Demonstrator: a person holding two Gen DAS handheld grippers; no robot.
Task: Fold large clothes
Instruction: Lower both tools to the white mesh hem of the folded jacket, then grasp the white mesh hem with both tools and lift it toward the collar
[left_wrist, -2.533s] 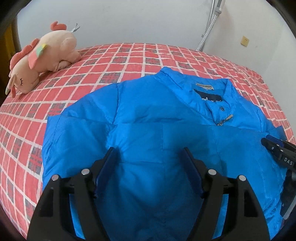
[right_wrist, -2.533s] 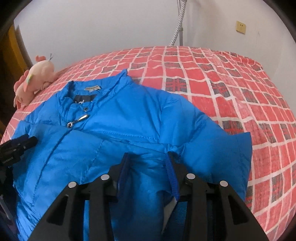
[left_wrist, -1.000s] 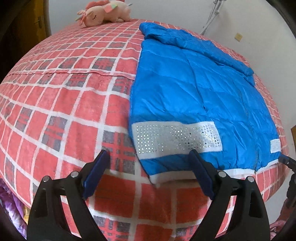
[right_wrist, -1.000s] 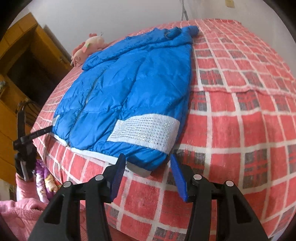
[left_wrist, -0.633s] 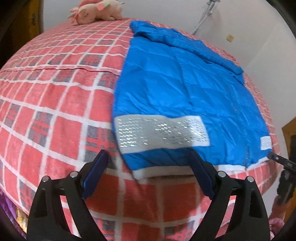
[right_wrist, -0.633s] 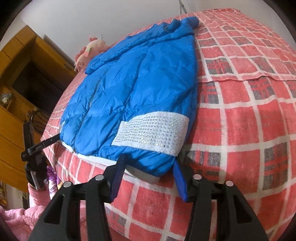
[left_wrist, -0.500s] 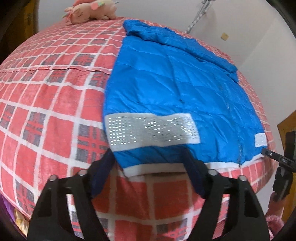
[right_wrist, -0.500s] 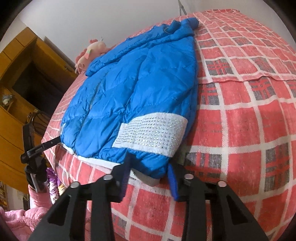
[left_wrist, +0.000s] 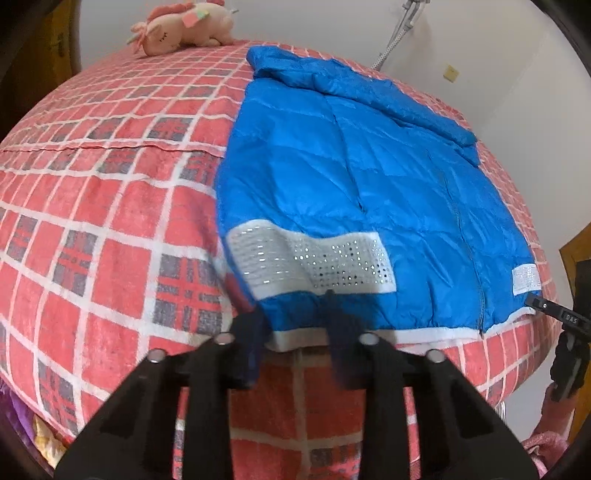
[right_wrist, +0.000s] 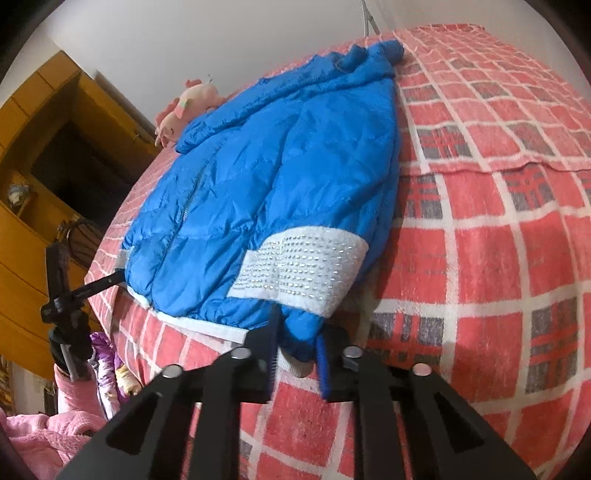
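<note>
One blue padded jacket (left_wrist: 354, 184) on one bed (left_wrist: 110, 206) with red checked cover. Two white studded bands (left_wrist: 314, 264) near its hem. One pink plush toy (left_wrist: 181, 24), far left. Two claws: left claw (left_wrist: 295, 332), right claw (right_wrist: 295, 350).

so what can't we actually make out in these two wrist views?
- Left view: left gripper fingertips are motion-blurred at the blue jacket hem; pad contact is unclear.
- Right view: the jacket's corner fills the right gripper, hiding its inner pads.
- Both views: folded-under sleeves, collar front hidden.
- Right view: plush toy partly behind the jacket.
</note>
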